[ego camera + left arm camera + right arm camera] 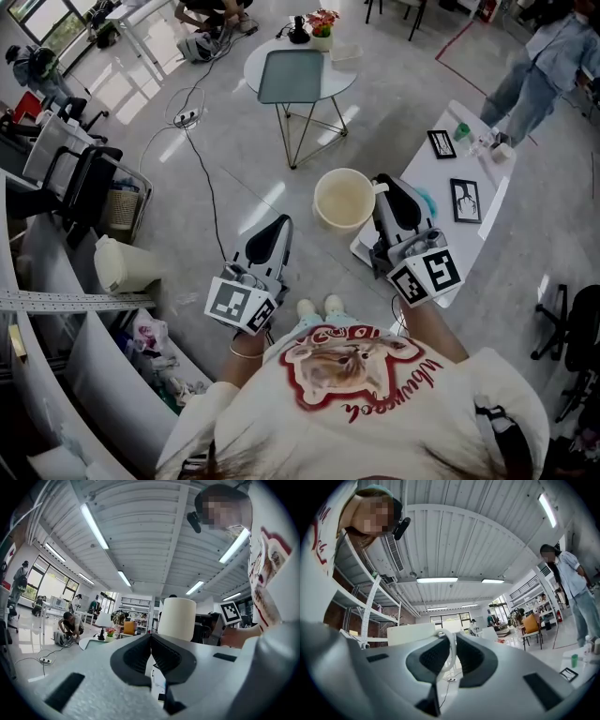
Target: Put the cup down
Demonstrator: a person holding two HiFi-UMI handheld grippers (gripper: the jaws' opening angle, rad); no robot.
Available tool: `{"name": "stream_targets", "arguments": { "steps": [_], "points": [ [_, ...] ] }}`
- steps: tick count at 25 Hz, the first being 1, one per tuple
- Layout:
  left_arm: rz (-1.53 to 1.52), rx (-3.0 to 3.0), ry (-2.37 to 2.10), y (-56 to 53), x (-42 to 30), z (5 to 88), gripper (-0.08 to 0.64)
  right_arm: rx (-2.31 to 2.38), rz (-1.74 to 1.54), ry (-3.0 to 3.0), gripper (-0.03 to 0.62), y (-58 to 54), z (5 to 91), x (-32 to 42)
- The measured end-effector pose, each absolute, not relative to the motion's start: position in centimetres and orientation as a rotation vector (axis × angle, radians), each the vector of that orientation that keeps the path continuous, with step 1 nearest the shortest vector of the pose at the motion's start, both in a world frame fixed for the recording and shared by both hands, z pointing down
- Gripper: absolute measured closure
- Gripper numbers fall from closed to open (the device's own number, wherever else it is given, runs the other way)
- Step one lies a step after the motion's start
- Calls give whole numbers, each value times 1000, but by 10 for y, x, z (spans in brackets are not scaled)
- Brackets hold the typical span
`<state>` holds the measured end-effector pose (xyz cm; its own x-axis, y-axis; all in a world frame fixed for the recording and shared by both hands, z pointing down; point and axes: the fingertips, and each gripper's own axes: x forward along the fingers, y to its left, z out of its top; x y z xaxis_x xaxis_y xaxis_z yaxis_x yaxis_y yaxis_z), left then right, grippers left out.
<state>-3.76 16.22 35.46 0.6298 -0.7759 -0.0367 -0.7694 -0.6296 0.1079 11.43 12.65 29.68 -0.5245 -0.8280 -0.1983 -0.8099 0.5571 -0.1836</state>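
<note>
A cream cup [345,199] hangs in the air above the floor, its mouth facing up at me, just left of the white table [427,173]. My right gripper [382,185] is shut on the cup's handle. In the right gripper view the white handle [450,651] sits pinched between the jaws, with the cup's body [410,633] behind it to the left. My left gripper [280,223] is held lower left of the cup, apart from it, shut on nothing. In the left gripper view the cup [176,618] rises beyond the closed jaws.
The white table carries two dark picture frames [465,200] and small bottles at its far end. A round glass-topped table [292,75] stands ahead. A cable [202,178] runs over the floor. Shelving and a white jug [127,265] are at left. A person [544,66] stands far right.
</note>
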Motion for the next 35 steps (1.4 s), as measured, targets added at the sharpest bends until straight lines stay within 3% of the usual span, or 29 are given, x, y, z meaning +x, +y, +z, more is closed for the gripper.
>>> {"name": "stream_targets", "arguments": {
  "steps": [11,25,35],
  "points": [
    [-139,2760,-1358,159,-18,354,545,-1372,58,2602,535,122,294,129],
    [-180,2733,-1412,137,-28,353,545,-1341,-80,2573,535,95,306,127],
    [-196,2774,-1370,63,-50,350,545,-1383,-116,2509,535,30,304,110]
  ]
}}
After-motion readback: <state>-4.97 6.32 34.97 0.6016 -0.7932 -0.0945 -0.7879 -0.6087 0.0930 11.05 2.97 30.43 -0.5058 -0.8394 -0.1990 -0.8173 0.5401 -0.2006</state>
